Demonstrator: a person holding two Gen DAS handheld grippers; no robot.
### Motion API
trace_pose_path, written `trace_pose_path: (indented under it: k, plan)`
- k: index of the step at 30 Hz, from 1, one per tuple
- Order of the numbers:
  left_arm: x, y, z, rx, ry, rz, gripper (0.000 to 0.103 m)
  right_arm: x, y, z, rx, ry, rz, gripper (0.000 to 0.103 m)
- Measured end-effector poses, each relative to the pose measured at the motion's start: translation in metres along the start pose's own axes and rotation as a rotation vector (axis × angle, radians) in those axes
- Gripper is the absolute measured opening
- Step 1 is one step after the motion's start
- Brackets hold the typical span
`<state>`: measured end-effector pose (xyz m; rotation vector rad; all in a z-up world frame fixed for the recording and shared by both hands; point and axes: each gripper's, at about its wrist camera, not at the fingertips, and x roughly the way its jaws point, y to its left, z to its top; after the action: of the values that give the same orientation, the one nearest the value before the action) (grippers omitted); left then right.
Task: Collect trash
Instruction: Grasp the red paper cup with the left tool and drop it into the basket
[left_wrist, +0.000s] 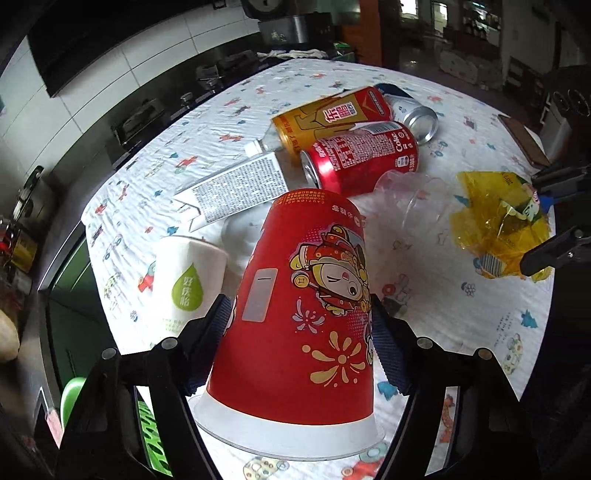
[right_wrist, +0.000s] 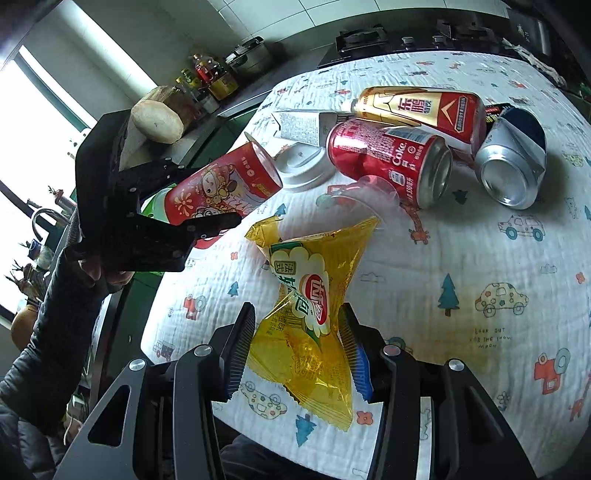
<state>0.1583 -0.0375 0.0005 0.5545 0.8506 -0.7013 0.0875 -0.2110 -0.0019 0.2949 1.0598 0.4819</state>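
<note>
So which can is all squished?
The silver can at the pile's far end. Its side is dented, while the red Coke can and gold-and-red can keep their shape.

A home kitchen; a gas hob on the dark counter beyond the table, white wall tiles, oil bottles far left

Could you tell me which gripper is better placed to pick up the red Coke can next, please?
Neither is free: the left gripper is shut on the red paper cup, the right gripper on the yellow wrapper. Once emptied, probably the right; the Coke can lies nearer it.
</note>
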Motion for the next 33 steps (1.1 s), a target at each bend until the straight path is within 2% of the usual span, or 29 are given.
trace_pose_path:
  k: [3, 8, 14, 18, 25, 30, 33]
  plan:
    - [-0.023, 0.015, -0.013, -0.067, -0.038, 0.029, 0.072, 0.006, 0.015, 0.009, -0.023, 0.002, 0.028, 0.046]
    - [-0.058, 0.054, -0.04, -0.185, -0.069, 0.141, 0.072, 0.024, 0.048, 0.028, -0.084, 0.011, 0.073, 0.046]
    - [-0.076, 0.113, -0.087, -0.37, -0.033, 0.275, 0.072, 0.048, 0.091, 0.05, -0.166, 0.027, 0.115, 0.046]
    - [-0.069, 0.149, -0.12, -0.479, 0.028, 0.357, 0.072, 0.065, 0.118, 0.066, -0.205, 0.035, 0.135, 0.046]
    - [-0.049, 0.205, -0.17, -0.64, 0.098, 0.379, 0.073, 0.093, 0.15, 0.087, -0.253, 0.061, 0.14, 0.046]
    - [-0.039, 0.221, -0.189, -0.708, 0.11, 0.362, 0.074, 0.109, 0.168, 0.097, -0.288, 0.074, 0.14, 0.046]
    - [-0.039, 0.225, -0.198, -0.729, 0.106, 0.363, 0.084, 0.12, 0.178, 0.105, -0.307, 0.083, 0.146, 0.046]
